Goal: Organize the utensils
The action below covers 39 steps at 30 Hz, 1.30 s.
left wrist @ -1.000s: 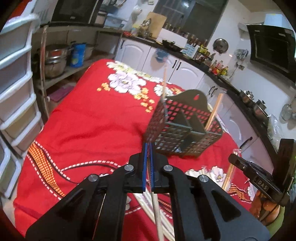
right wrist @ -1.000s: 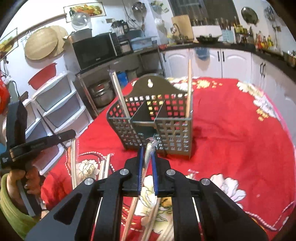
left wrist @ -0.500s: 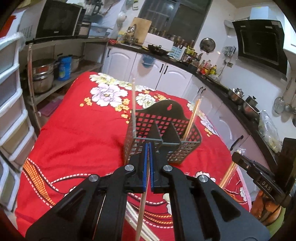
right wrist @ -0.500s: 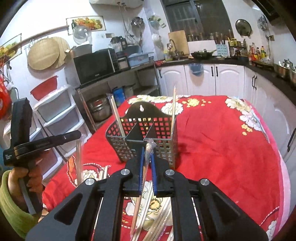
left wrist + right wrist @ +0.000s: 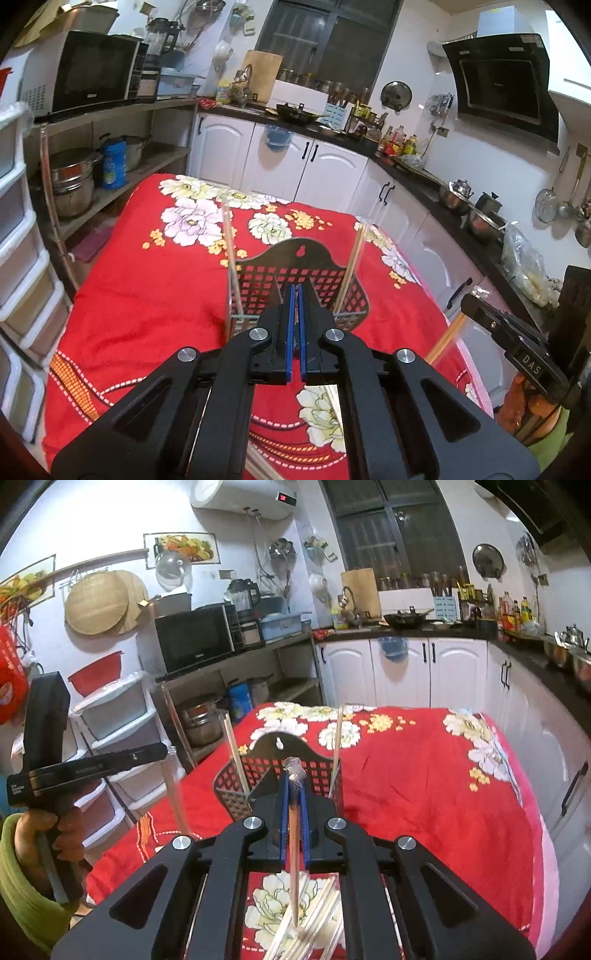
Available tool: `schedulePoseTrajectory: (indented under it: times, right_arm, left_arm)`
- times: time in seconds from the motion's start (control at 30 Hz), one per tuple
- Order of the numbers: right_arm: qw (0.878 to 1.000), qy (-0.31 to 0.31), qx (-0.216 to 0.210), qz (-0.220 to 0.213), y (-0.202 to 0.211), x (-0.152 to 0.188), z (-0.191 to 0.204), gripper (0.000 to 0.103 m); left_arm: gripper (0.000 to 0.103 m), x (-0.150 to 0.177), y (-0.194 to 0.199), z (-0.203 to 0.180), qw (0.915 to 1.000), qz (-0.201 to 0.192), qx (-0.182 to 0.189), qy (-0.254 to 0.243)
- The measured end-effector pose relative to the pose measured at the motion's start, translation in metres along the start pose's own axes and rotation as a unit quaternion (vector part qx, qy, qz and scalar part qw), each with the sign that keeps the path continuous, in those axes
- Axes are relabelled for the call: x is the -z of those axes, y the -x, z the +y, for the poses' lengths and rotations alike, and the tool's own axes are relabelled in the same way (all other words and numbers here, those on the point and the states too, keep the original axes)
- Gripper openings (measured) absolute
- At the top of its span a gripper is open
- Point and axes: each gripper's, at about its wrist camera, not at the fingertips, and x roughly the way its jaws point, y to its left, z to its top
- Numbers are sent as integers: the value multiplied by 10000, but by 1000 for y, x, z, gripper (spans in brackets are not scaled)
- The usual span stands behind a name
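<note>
Both tongs hang over the near part of the worktop (image 5: pixel 140 295), which is covered w/ red flowered fabric. The black holder (image 5: pixel 301 264) stands straight ahead of both & lower.

The right tongs (image 5: pixel 293 779) are clamped on a wrapped chopstick (image 5: pixel 293 849). Its long axis runs almost along the pads. The twisted wrapper end sticks out past the tips toward the holder, and the other end hangs over the loose chopsticks (image 5: pixel 317 912) lying on the worktop.

The left tongs (image 5: pixel 295 291) are together. In their own view nothing shows btw. the pads, but the right view shows a clear-wrapped stick (image 5: pixel 177 794) hanging down from their tip, so I judge they pinch it.

Two standing chopsticks are already in the holder, one at its left side (image 5: pixel 231 258) & one at its right (image 5: pixel 351 266), both leaning outward.

Probably each held stick must come upright over a compartment before it can drop in. Neither hand looks clearly nearer.

The holder's front & floor are hidden behind the tongs, and the left stick is blurred.
</note>
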Motion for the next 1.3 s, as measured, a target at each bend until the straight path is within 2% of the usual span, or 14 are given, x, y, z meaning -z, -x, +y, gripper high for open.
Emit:
schedulePoseTrajectory:
  times: [0.43,0.9,1.3]
  right_arm:
    - [9981,319,-186,-495,5,-55,2,6]
    - [9945,474,-217,-913,-14,-98,0,6]
    - [9965,439,-137,-704,-66,-104,-12,6]
  left_arm:
    - [0,-45,-3,-15,9993,-349,107,-48]
    - [0,-85,-7,-26,9972,-700,225,-139]
    - [0,-94,-29,-12,9976,-651,226,23]
